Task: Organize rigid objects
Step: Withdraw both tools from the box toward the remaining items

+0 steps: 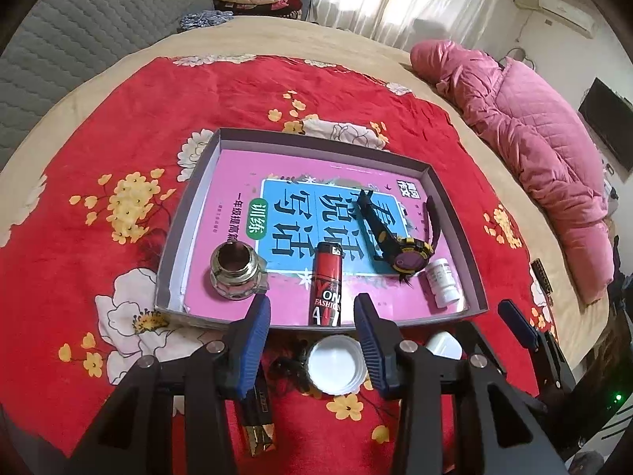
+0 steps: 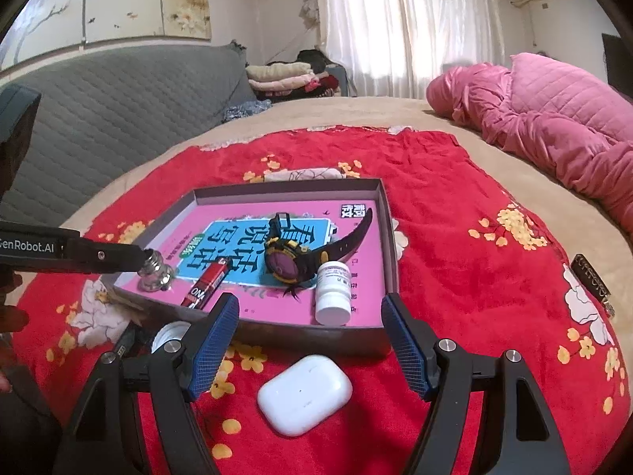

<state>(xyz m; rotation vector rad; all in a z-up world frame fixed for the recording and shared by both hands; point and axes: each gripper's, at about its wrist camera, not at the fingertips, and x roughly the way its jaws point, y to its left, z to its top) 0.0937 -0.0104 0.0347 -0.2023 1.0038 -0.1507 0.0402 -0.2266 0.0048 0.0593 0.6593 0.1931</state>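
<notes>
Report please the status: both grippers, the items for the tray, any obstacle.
Left gripper open, empty, red lighter in tray beyond it. Right gripper open above white earbud case, outside tray. White cap also outside. No obstacle.

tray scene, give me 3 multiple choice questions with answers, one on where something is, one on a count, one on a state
1. Where does the white earbud case lie?
A. in the tray
B. on the red blanket, in front of the tray
C. on the pink quilt

2. How many loose objects lie on the book in the tray?
A. two
B. four
C. six

3. How does the glass jar stand?
A. upright, no lid
B. tipped over
C. capped

Answers:
1 B, it lies outside the near wall, between the right gripper's open fingers.
2 B, jar, red lighter, watch, white pill bottle.
3 A, its open mouth faces up.
</notes>
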